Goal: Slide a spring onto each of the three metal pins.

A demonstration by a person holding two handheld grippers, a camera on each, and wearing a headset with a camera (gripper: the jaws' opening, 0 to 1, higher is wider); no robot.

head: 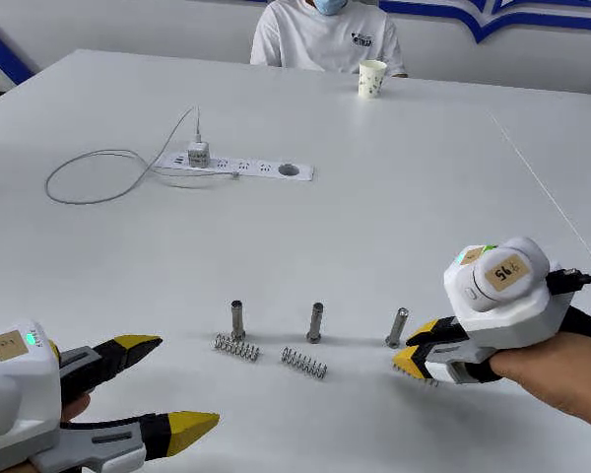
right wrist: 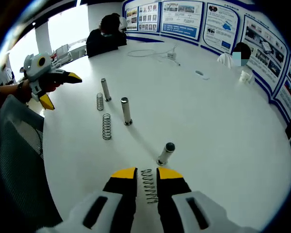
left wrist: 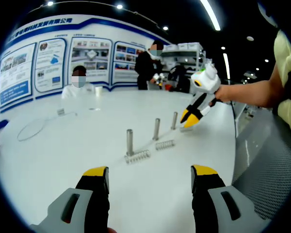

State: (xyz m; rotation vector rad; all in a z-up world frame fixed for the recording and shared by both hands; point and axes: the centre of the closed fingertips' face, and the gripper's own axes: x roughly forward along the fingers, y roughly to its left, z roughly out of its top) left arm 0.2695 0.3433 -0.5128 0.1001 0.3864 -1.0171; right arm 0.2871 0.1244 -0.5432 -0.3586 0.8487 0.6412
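Pins of plain grey metal, three in number, stand in a row on the white counter [head: 394, 217]: the left pin [head: 237, 320], the middle pin [head: 315, 322] and the right pin [head: 397, 327], none wearing a spring. A first spring [head: 236, 347], a thin silver coil, lies flat just in front of the left pin; a second spring [head: 304, 363] lies flat in front of the middle pin. The third spring [right wrist: 148, 185] sits lengthwise between the yellow-tipped jaws of the right gripper [right wrist: 146, 172], which are drawn close and pinch it. That gripper is low over the counter just beside the right pin, pointing left across the row. The left gripper [head: 167, 382] hangs near the front edge, well apart from the pins, aimed toward them with its jaws spread wide and nothing between them. Farther back lie a power strip [head: 261, 169] with a looped cable [head: 89, 177], and a paper cup [head: 371, 78] whose contents I cannot tell.
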